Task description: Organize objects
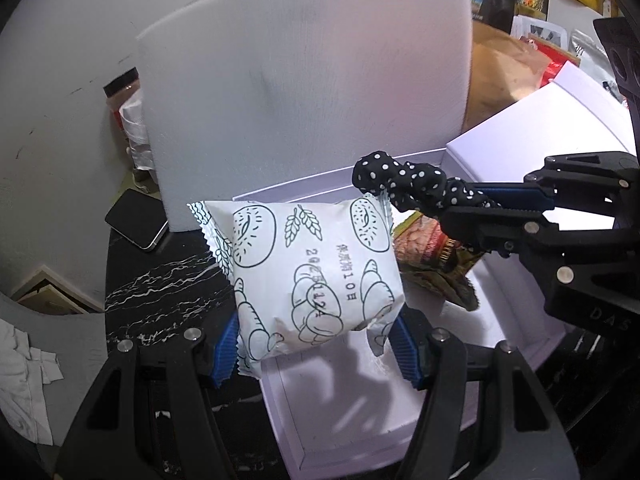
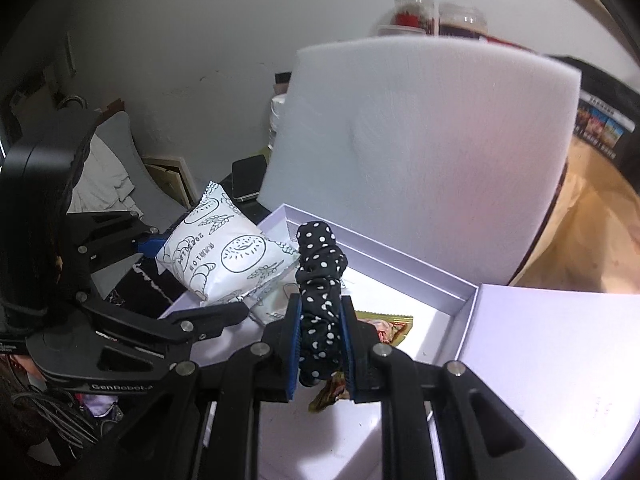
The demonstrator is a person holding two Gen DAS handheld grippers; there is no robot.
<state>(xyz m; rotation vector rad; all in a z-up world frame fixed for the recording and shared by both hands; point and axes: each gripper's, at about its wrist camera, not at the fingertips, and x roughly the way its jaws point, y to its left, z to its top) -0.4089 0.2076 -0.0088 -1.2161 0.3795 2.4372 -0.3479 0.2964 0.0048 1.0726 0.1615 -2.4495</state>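
Observation:
My left gripper [image 1: 316, 354] is shut on a white bread packet [image 1: 308, 276] printed with green line drawings, its blue pads pressing both sides. The packet hangs over the near-left corner of an open white box [image 1: 340, 408]. My right gripper [image 2: 320, 344] is shut on a black polka-dot scrunchie [image 2: 320, 280], held above the box [image 2: 400, 264]. A gold and red snack packet [image 2: 390, 326] lies on the box floor under it. In the right wrist view the bread packet [image 2: 228, 256] sits in the left gripper [image 2: 192, 280] at the box's left edge. What looks like another white patterned packet [image 2: 272, 306] lies beneath.
A tall white foam slab [image 1: 304, 100] stands upright behind the box. The box lid [image 2: 560, 360] lies at the right. A dark phone [image 1: 136, 220] rests on the black marbled tabletop [image 1: 160, 288] to the left. Jars [image 2: 436, 16] and brown paper [image 2: 592, 232] crowd the back.

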